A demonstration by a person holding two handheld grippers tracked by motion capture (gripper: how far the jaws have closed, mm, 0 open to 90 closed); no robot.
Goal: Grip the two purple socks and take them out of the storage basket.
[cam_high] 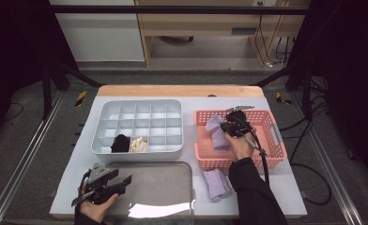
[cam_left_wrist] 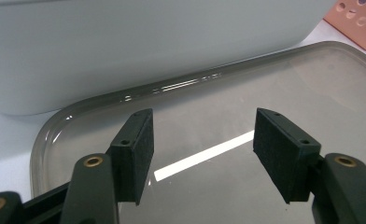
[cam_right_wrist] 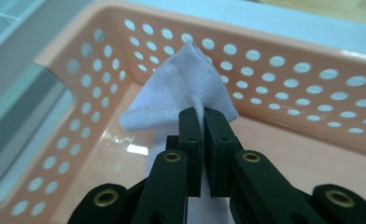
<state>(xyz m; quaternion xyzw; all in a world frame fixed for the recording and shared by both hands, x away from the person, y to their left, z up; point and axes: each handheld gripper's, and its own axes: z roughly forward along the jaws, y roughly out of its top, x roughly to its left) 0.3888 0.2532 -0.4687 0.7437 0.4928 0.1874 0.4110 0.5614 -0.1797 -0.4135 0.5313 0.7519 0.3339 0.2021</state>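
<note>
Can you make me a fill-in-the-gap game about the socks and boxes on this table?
1. The right hand-held gripper is shut on a lilac sock inside the ____ basket.
2. The left hand-held gripper hangs with its jaws ____ over the grey tray.
3. In the divided grey box, a cream sock lies right beside a ____ one.
4. Another lilac sock lies on the table in front of the ____.

Missing words: pink; open; black; basket
</note>
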